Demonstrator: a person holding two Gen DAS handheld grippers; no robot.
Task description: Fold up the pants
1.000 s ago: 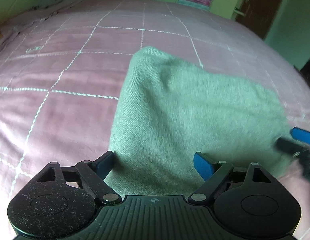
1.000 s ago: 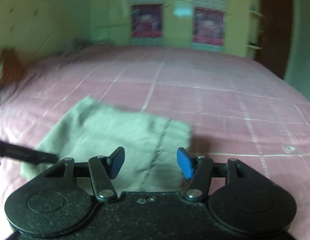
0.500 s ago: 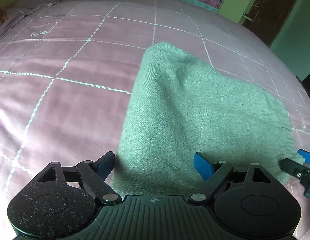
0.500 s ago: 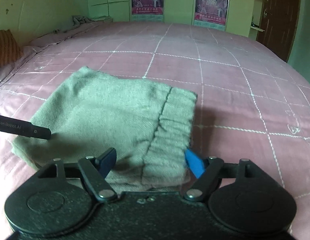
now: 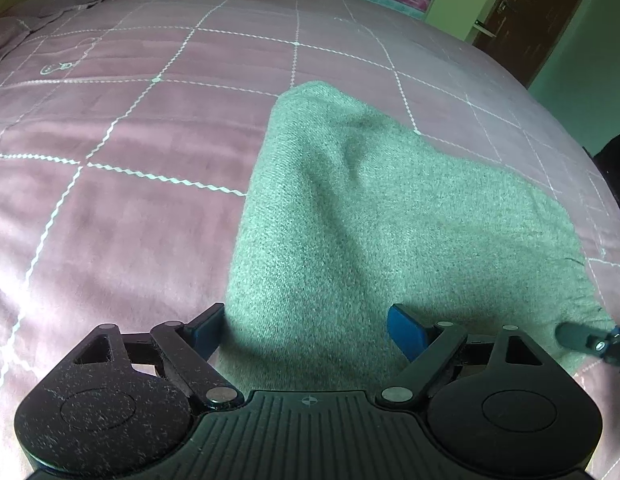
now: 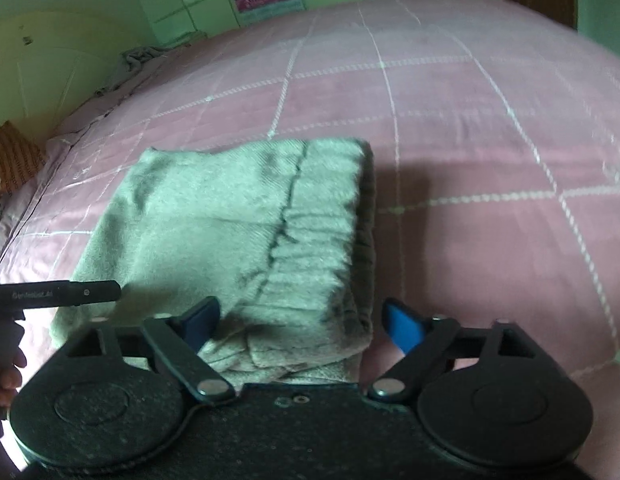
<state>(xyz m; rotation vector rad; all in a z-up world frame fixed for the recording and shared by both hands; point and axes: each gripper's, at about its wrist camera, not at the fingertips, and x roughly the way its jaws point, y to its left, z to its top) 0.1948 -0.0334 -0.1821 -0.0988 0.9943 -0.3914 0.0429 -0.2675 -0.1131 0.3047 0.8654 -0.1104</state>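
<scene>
On the pink bed (image 5: 129,128) the folded pants (image 5: 390,220) lie flat, near edge between both widening tongs: left tongs (image 5: 310,326), right tongs (image 6: 301,320), neither gripping.

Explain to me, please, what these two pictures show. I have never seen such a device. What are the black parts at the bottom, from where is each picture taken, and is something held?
There is no robot here. A person holds a hand tool with two fingers in each hand, and each tool carries a wide-angle camera that looks forward along its fingers. The black parts at the bottom are that tool itself.

One picture comes from the left tongs, the other from the right tongs. Each view also catches the other tool at its edge.

On the pink bedspread with white stitched lines lie the folded grey-green pants; the gathered waistband faces the right side.

Nothing is held. Both tongs are opening, and the blue pads stand apart over the near edge of the pants without pressing the cloth.
</scene>
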